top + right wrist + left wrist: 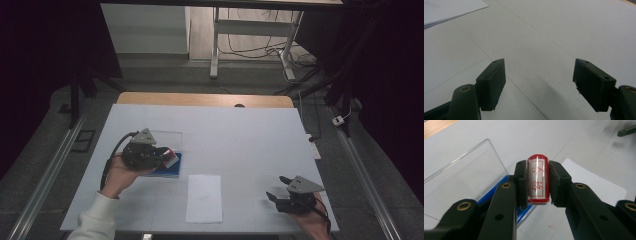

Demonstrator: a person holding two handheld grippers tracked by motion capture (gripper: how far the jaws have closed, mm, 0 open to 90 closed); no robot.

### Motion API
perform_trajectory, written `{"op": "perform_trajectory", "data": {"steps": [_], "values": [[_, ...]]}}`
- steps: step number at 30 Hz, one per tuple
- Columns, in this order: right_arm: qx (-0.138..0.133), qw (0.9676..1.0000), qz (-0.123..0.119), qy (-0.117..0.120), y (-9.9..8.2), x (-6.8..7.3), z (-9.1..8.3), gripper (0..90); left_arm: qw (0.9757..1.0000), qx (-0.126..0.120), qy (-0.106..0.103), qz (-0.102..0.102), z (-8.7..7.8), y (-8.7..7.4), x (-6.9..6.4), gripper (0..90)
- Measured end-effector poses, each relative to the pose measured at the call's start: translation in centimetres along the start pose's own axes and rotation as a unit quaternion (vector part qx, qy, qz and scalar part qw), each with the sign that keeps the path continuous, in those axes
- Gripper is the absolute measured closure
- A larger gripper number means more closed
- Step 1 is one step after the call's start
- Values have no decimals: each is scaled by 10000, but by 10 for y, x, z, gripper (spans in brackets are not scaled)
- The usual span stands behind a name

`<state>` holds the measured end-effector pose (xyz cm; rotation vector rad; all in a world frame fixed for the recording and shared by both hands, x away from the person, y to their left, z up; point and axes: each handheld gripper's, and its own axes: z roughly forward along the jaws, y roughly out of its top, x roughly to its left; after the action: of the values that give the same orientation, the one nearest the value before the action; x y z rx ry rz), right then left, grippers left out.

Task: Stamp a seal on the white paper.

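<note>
Red-edged and clear, a stamp (538,181) is clamped between the jaws of the left gripper (537,185), held above a blue case (167,167) with its clear lid (464,182) raised. The right gripper (539,82) is held low over the white table (240,140) with its jaws wide apart, well away from the sheet of paper (204,198).

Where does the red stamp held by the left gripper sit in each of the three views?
High view: the red stamp is left of centre, at the left gripper tips, above the blue ink pad case.
Left gripper view: centre, clamped between the two black jaws, its red-character face to the camera.
Right gripper view: not in this picture.
Shared landmark: the white paper sheet.
</note>
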<state>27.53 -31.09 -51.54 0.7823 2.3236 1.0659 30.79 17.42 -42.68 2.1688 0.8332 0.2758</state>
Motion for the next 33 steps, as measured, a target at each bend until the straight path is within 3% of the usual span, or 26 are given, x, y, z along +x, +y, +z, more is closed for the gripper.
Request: {"op": "perform_trajectory", "data": {"steps": [18, 33], "values": [[32, 10000, -23, 6, -1, 0, 1, 258, 9993, 215, -217, 234, 16, 6, -15, 697], [34, 10000, -4, -18, -1, 0, 1, 258, 9971, 355, -514, 428, 29, 9, -32, 697]]}}
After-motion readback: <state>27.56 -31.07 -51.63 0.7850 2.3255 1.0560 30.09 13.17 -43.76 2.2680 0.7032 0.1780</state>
